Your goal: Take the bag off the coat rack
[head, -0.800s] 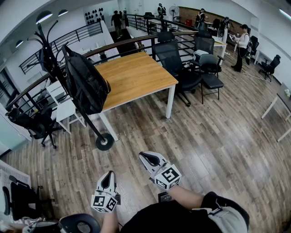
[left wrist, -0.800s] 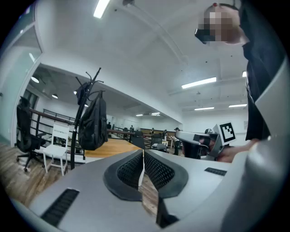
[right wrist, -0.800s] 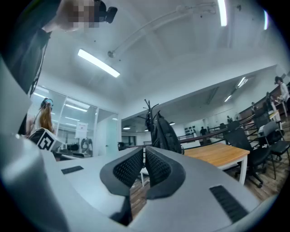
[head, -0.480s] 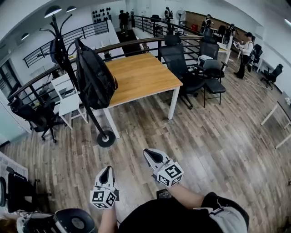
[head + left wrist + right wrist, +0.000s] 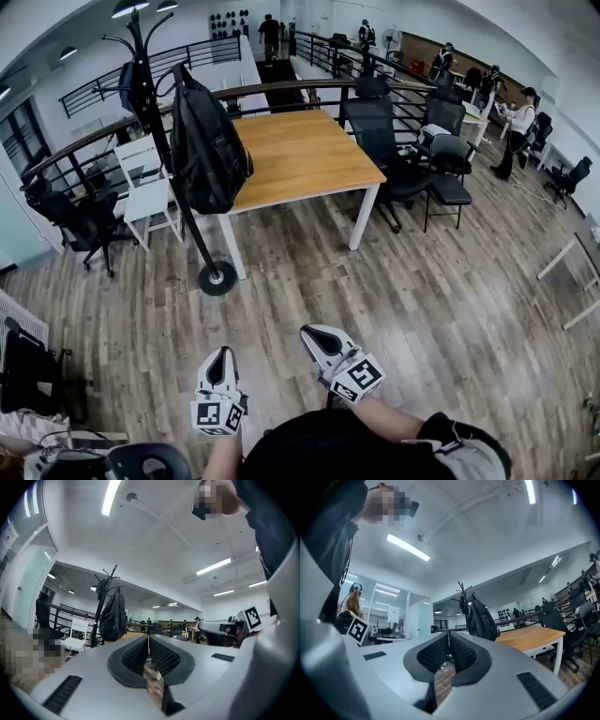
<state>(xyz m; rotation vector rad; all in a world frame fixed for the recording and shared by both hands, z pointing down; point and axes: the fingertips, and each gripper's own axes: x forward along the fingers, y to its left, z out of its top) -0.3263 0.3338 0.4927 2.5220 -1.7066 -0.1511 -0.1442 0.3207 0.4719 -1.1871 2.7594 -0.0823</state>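
Open-plan office with wood-plank floor (image 5: 450, 281), curved railing (image 5: 70, 155) along the far side. At far left, dark office chair (image 5: 75, 225) by the railing, then white chair (image 5: 150, 192). Next, black coat rack (image 5: 178, 187), upright on a round base, just beside the corner of the wooden counter (image 5: 300, 155). Black bag (image 5: 211, 141) hung by its top from a rack hook, body down along the pole, clear of the floor, overlapping the counter's left edge from this angle. Right of the counter, black office chairs (image 5: 380, 131). At far right, standing person (image 5: 517, 136). Low in the head view, well apart from the rack: left tool (image 5: 219, 357), jaws pressed together on nothing; right tool (image 5: 313, 335), likewise closed and empty. Both pointed toward the rack, with the bag visible in the distance past the closed jaws in the left gripper view and the right gripper view.
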